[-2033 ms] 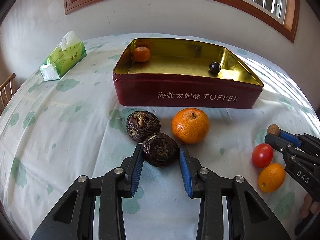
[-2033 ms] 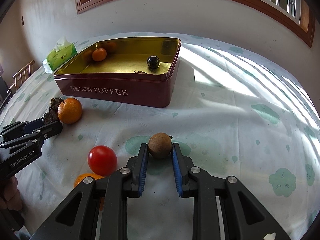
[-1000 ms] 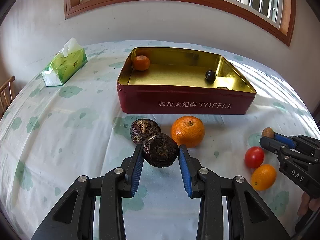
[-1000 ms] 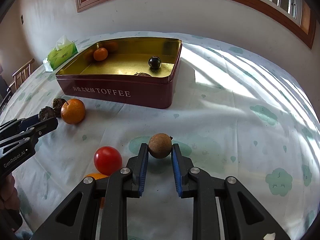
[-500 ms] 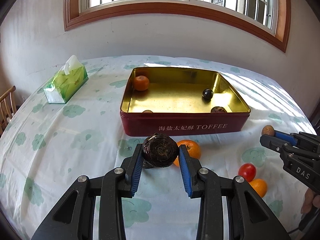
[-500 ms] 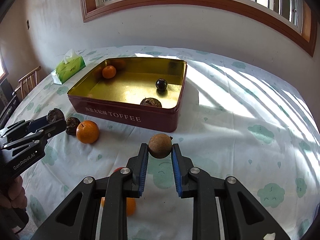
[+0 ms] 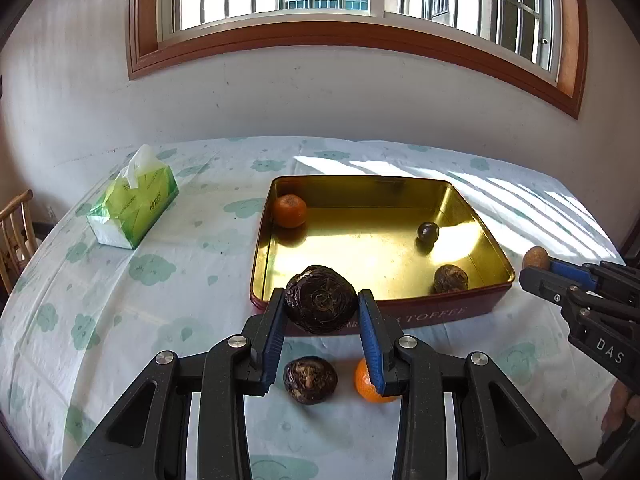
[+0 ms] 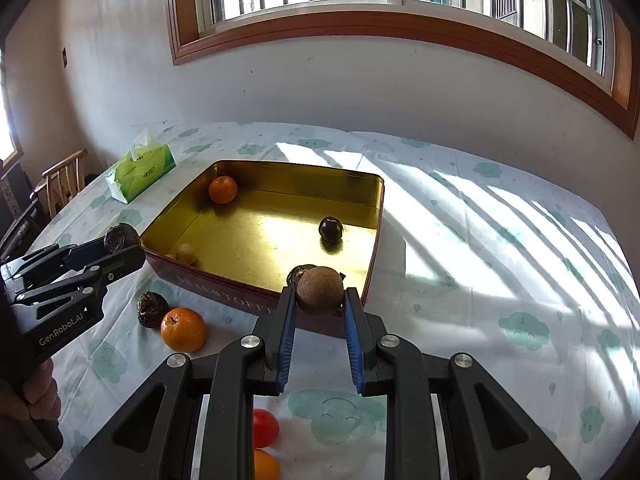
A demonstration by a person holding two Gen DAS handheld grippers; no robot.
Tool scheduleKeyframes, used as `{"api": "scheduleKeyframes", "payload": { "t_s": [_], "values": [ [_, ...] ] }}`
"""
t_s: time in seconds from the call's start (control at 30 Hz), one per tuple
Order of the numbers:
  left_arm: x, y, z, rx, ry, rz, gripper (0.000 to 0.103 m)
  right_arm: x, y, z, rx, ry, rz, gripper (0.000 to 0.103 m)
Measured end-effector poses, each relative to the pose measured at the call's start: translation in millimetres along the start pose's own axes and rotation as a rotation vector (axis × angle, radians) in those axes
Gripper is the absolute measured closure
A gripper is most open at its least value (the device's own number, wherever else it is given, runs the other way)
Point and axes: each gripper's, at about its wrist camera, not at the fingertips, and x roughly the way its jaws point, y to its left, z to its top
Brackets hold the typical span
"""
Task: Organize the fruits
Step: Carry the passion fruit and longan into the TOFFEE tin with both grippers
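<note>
Two fruits in your grip: left gripper (image 7: 322,300) jaws pinching dark wrinkled fruit (image 7: 320,298), right gripper (image 8: 319,292) jaws pinching brown round fruit (image 8: 320,290), both held above near edge of toffee tin (image 7: 460,310) on desk (image 7: 132,320).

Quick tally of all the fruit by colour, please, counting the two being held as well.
orange fruit: 3
red tomato: 1
dark wrinkled fruit: 3
tan-brown round fruit: 2
glossy black fruit: 1
Total: 10
</note>
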Motion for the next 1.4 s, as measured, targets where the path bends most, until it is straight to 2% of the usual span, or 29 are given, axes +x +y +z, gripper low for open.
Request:
{"api": "scheduleKeyframes", "payload": {
  "t_s": [0.27, 0.63, 1.4],
  "values": [
    [28, -1, 21, 0.022, 0.022, 0.017, 0.067, 25, 4, 18, -0.015, 0.023, 0.006, 0.081],
    [54, -3, 22, 0.031, 0.072, 0.008, 0.067, 56, 3, 21, -0.017, 0.067, 0.012, 0.081],
    [77, 3, 16, 0.024, 0.116, 0.026, 0.067, 71, 6, 22, -0.021, 0.092, 0.006, 0.080]
  ]
}}
